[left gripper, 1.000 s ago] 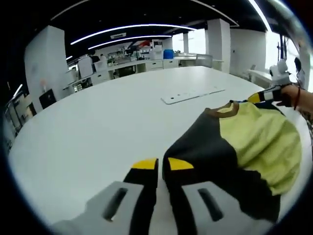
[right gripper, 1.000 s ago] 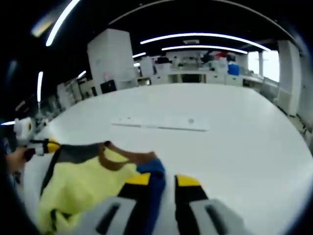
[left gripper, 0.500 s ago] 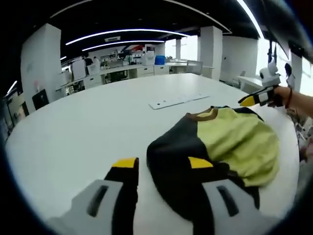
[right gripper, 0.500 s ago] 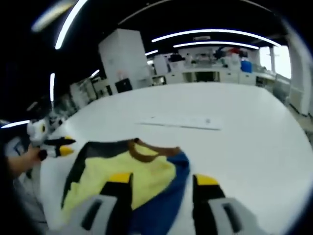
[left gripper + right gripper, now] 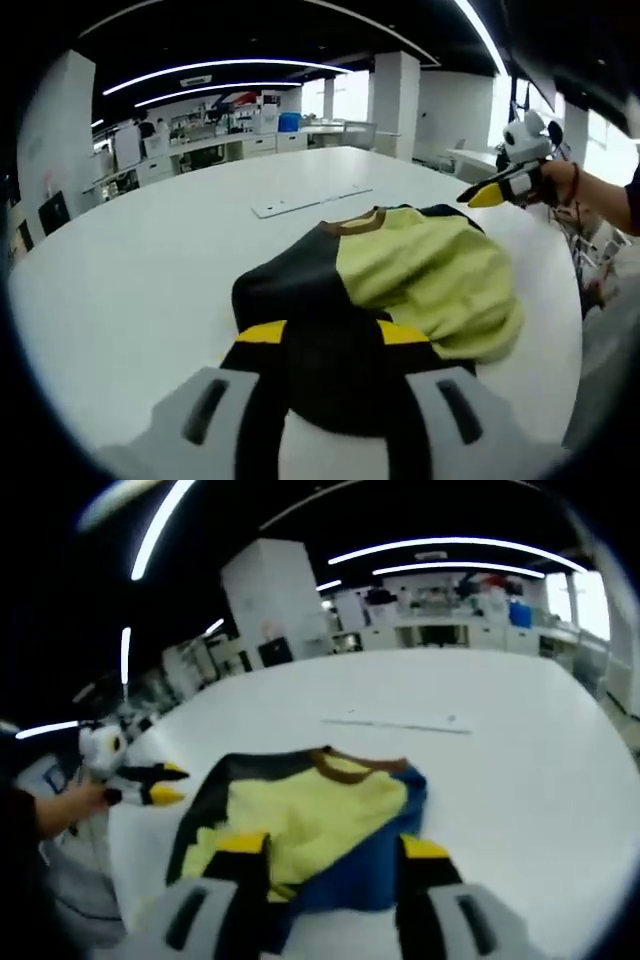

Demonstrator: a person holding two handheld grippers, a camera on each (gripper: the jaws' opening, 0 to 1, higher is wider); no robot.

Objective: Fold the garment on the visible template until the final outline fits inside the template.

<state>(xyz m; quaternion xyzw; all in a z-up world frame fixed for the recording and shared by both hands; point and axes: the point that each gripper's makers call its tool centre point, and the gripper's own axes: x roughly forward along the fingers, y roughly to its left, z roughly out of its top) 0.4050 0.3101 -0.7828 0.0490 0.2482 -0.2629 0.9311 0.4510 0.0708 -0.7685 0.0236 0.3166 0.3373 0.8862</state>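
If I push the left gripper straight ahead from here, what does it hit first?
Most likely the garment: its dark sleeve side lies right between and ahead of the open left gripper on the white table. Depth is hard to judge, but nothing else stands in that line.

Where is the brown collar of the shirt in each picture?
Left gripper view: the brown collar is just above the middle, at the shirt's far edge.
Right gripper view: it is near the middle, at the shirt's far edge.
Shared landmark: the long white strip on the table beyond it.
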